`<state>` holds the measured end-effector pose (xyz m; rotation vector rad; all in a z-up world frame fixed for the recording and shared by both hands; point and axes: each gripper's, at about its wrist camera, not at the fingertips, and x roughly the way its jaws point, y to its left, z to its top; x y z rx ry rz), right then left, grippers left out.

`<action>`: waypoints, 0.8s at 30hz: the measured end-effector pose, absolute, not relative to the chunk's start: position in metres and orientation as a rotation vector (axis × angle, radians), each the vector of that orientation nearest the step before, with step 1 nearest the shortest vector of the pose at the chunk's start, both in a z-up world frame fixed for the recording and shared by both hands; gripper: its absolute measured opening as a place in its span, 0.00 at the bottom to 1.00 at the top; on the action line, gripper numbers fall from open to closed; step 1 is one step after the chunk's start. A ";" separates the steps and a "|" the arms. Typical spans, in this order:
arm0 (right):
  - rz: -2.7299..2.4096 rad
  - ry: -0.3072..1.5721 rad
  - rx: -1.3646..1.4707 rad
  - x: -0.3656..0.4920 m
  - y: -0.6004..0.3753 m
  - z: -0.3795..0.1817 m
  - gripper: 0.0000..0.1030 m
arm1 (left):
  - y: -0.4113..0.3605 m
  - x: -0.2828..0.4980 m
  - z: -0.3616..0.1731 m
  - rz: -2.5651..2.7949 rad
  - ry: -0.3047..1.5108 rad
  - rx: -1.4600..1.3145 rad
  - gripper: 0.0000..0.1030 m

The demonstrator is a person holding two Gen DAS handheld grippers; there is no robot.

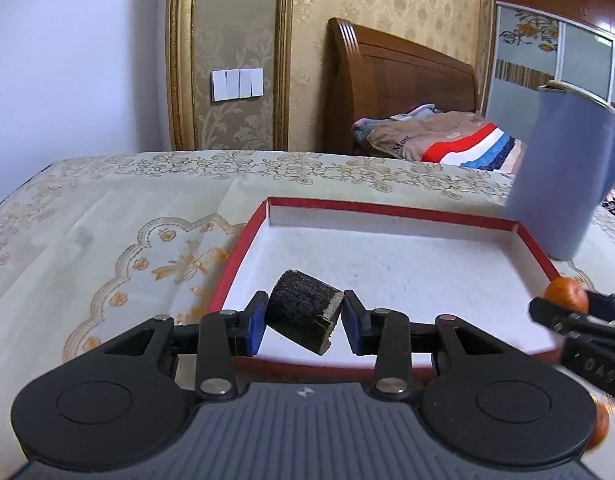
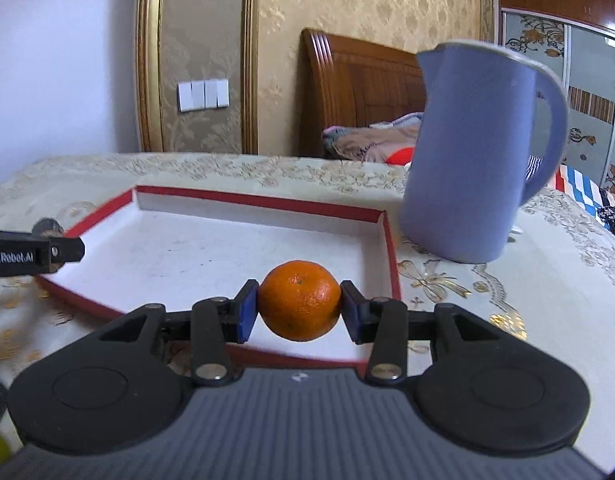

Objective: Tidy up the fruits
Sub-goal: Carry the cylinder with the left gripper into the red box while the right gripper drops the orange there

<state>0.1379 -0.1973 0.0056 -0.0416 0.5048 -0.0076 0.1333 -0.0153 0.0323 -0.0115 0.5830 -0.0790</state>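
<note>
Two fruits carried over the red-rimmed, white-lined shallow cardboard tray — one in each gripper.

The right gripper pinches a round orange tangerine at its widest part: light, smooth, likely bruised by a hard squeeze. The left gripper clamps a dark, rough, stubby cut chunk — stiff-looking, unlikely to slip. Below lies a gold-embroidered cream tablecloth with a lavender plastic jug; behind, a bedroom's wooden headboard.

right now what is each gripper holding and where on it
The left gripper clamps a dark, bark-like cut chunk across its sides. The right gripper grips a round orange tangerine at its widest middle.
</note>
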 end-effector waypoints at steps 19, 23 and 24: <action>-0.021 0.694 -0.005 0.206 -0.207 -0.013 0.40 | -0.029 0.194 0.003 -0.061 0.731 0.027 0.38; -0.024 0.700 -0.018 0.206 -0.206 -0.013 0.40 | -0.034 0.193 0.001 -0.058 0.733 0.061 0.38; -0.025 0.700 -0.017 0.206 -0.206 -0.013 0.40 | -0.033 0.193 0.002 -0.055 0.733 0.058 0.38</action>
